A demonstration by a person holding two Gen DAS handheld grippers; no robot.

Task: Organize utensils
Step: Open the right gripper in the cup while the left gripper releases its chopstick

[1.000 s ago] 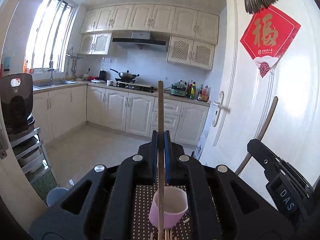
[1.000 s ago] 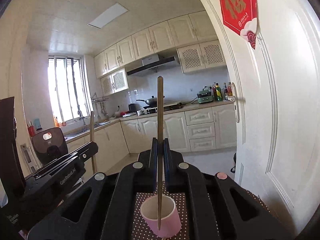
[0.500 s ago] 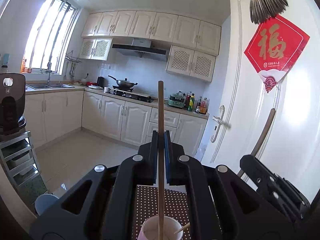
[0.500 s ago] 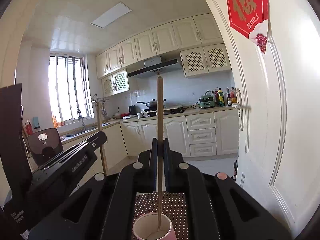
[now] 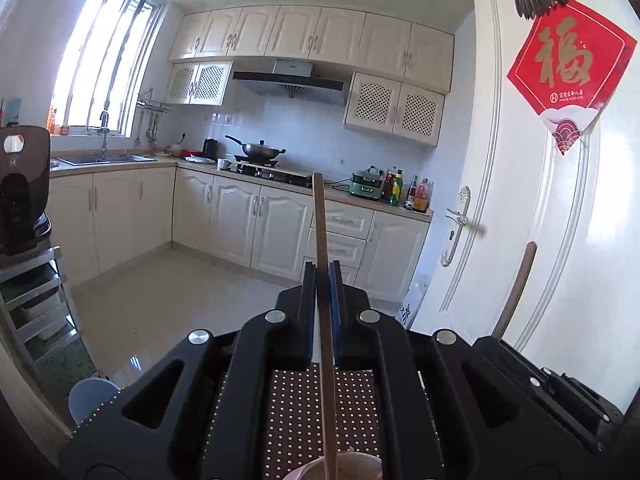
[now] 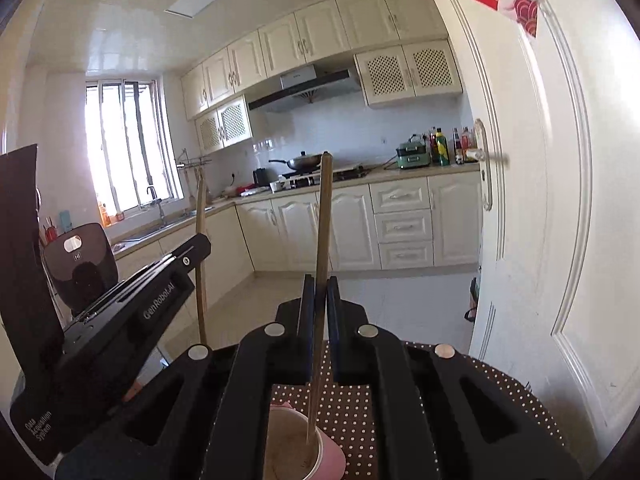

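My left gripper [image 5: 323, 280] is shut on a wooden chopstick [image 5: 322, 256] held upright, its lower end down at the rim of a pink cup [image 5: 356, 468] at the bottom edge. My right gripper [image 6: 318, 292] is shut on a second wooden chopstick [image 6: 323, 240], whose lower tip sits inside the pink cup [image 6: 308, 452]. The cup stands on a brown cloth with white dots [image 6: 356, 404]. Each view shows the other gripper alongside: the right one [image 5: 548, 384] with its chopstick [image 5: 516, 292], the left one [image 6: 132, 312] with its chopstick [image 6: 201, 264].
A white door [image 5: 560, 216] with a red paper decoration [image 5: 568, 68] stands close on the right. Beyond are cream kitchen cabinets [image 5: 256, 224], a stove with a wok [image 5: 256, 150] and a sink under the window. A metal rack with a dark appliance [image 5: 20, 196] is at the left.
Both grippers have sunk toward the cup, which has slid to the bottom of both views. The chopstick ends now reach the cup; the right one's tip is inside.
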